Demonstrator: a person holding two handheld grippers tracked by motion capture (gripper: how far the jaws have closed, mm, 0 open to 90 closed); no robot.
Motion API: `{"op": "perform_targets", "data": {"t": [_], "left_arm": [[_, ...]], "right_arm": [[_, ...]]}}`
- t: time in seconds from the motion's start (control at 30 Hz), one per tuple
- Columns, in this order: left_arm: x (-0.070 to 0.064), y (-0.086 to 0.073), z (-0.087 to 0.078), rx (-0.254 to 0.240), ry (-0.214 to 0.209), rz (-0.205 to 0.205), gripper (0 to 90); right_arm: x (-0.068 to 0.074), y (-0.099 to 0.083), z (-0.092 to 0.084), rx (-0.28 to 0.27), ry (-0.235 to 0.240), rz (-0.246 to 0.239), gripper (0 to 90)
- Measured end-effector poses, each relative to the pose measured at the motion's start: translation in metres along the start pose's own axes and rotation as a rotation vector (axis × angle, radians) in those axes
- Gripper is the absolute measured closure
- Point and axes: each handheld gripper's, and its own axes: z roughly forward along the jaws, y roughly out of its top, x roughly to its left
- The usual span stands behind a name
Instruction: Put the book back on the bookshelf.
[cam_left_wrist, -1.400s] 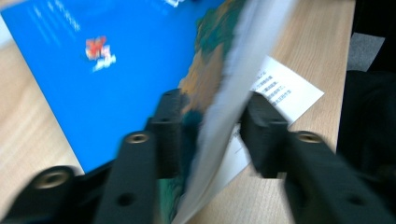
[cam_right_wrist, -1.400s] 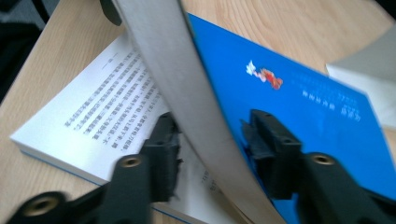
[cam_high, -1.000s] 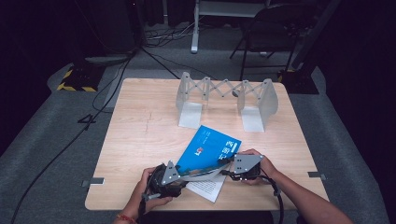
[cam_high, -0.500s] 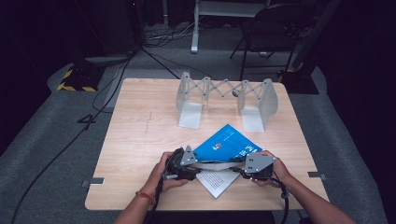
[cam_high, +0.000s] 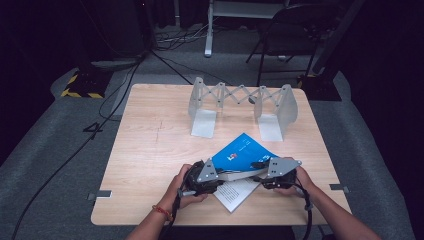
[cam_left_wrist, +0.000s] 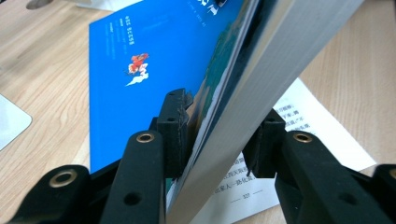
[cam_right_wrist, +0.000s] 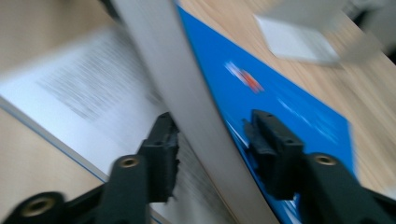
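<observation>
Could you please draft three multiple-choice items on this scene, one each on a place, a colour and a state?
1. Where does the expanding rack stand?
A. on the table's far half
B. at the near edge
C. on the floor

2. What colour is the book cover?
A. red
B. blue
C. green

3. How does the left gripper hold the book?
A. jaws wide apart, clear of it
B. jaws closed on the block of pages
C. resting on top of it

Key:
1 A, it stands beyond the book.
2 B, blue in every view.
3 B, both pads press the pages in the left gripper view.
</observation>
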Motion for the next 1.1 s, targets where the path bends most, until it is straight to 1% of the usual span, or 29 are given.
{"op": "perform_targets", "data": {"t": [0.03, 0.07, 0.1, 0.13, 0.17, 0.23, 0.27, 0.3, 0.33, 0.37, 0.4, 0.43, 0.5, 0.53, 0.57, 0.6, 0.63, 0.67, 0.7, 0.73, 0.77, 0.8, 0.9, 0.93, 0.97, 1.0, 1.03, 1.07, 1.1], "left_arm": [[0.002, -0.002, -0.003, 0.003, -0.005, -0.006, 65.2], [0.002, -0.002, -0.003, 0.003, -0.005, -0.006, 65.4], [0.004, -0.004, -0.004, -0.006, -0.013, -0.007, 65.4], [0.005, -0.005, -0.006, -0.006, -0.019, -0.011, 65.5], [0.006, -0.006, -0.008, -0.004, -0.026, -0.011, 65.5], [0.008, -0.008, -0.012, -0.004, -0.023, -0.016, 65.5], [0.009, -0.01, -0.014, 0.001, -0.026, -0.027, 64.9], [0.009, -0.01, -0.015, 0.028, -0.014, -0.029, 62.6], [0.008, -0.011, -0.016, 0.033, -0.006, -0.048, 59.3], [0.006, -0.011, -0.017, 0.035, -0.006, -0.057, 52.8], [0.002, -0.009, -0.017, 0.052, 0.011, -0.054, 47.2], [-0.003, -0.007, -0.018, 0.062, 0.021, -0.04, 43.2], [-0.017, 0.003, -0.017, 0.089, 0.064, -0.003, 37.7], [-0.021, 0.005, -0.017, 0.084, 0.068, 0.005, 34.3], [-0.025, 0.009, -0.017, 0.083, 0.091, 0.004, 33.4], [-0.025, 0.009, -0.017, 0.083, 0.091, 0.004, 35.2], [-0.027, 0.012, -0.015, 0.085, 0.112, -0.014, 36.0], [-0.027, 0.012, -0.014, 0.089, 0.129, -0.014, 37.2], [-0.027, 0.012, -0.014, 0.089, 0.129, -0.014, 40.2], [-0.026, 0.012, -0.012, 0.092, 0.148, -0.016, 40.2], [-0.025, 0.01, -0.012, 0.083, 0.163, -0.009, 45.9], [-0.024, 0.009, -0.013, 0.08, 0.169, 0.008, 56.0], [-0.019, 0.005, -0.016, 0.058, 0.152, 0.034, 61.3], [-0.017, 0.002, -0.017, 0.046, 0.131, 0.02, 62.7], [-0.014, -0.001, -0.017, 0.031, 0.109, 0.004, 63.4], [-0.012, -0.005, -0.018, 0.02, 0.095, -0.005, 64.7], [-0.01, -0.007, -0.02, 0.011, 0.091, -0.007, 64.9], [-0.008, -0.009, -0.021, -0.005, 0.081, -0.021, 65.0], [-0.007, -0.011, -0.023, -0.008, 0.073, -0.028, 65.0]], "right_arm": [[-0.007, -0.007, -0.001, 0.015, -0.015, 0.022, 46.3], [-0.007, -0.007, -0.001, 0.015, -0.015, 0.022, 46.3], [-0.016, -0.017, -0.004, -0.009, 0.009, 0.073, 46.3], [-0.018, -0.02, -0.005, -0.024, 0.02, 0.078, 47.4], [-0.018, -0.02, -0.005, -0.027, 0.019, 0.058, 49.3], [-0.014, -0.018, -0.005, -0.03, 0.007, -0.013, 56.6], [-0.012, -0.016, -0.005, -0.035, 0.004, -0.024, 58.5], [-0.009, -0.014, -0.004, -0.026, 0.004, -0.043, 61.0], [-0.004, -0.01, -0.002, -0.009, -0.005, -0.085, 62.9], [0.0, -0.007, -0.001, -0.001, -0.017, -0.104, 64.1], [0.002, -0.005, 0.0, 0.005, -0.023, -0.117, 65.2], [0.006, -0.001, 0.001, 0.016, -0.031, -0.14, 66.1], [0.011, 0.006, 0.003, 0.033, -0.043, -0.177, 67.4], [0.013, 0.009, 0.004, 0.039, -0.047, -0.194, 68.1], [0.014, 0.011, 0.004, 0.041, -0.047, -0.2, 68.4], [0.016, 0.013, 0.005, 0.043, -0.049, -0.205, 68.8], [0.017, 0.015, 0.005, 0.043, -0.05, -0.209, 69.0], [0.018, 0.016, 0.005, 0.041, -0.05, -0.208, 69.2], [0.018, 0.017, 0.005, 0.041, -0.047, -0.209, 69.4], [0.018, 0.017, 0.005, 0.041, -0.047, -0.209, 69.4], [0.019, 0.019, 0.006, 0.043, -0.045, -0.214, 69.5], [0.019, 0.02, 0.006, 0.039, -0.038, -0.217, 69.5], [0.018, 0.02, 0.007, 0.023, -0.03, -0.199, 68.5], [0.016, 0.019, 0.007, 0.006, -0.022, -0.192, 66.7], [0.013, 0.017, 0.008, -0.017, -0.002, -0.169, 62.4], [0.007, 0.014, 0.009, -0.047, 0.013, -0.125, 58.7], [0.001, 0.009, 0.01, -0.051, 0.03, -0.098, 56.8], [-0.004, 0.005, 0.012, -0.029, 0.019, -0.087, 54.1], [-0.008, 0.0, 0.013, -0.023, 0.01, -0.066, 52.9]]}}
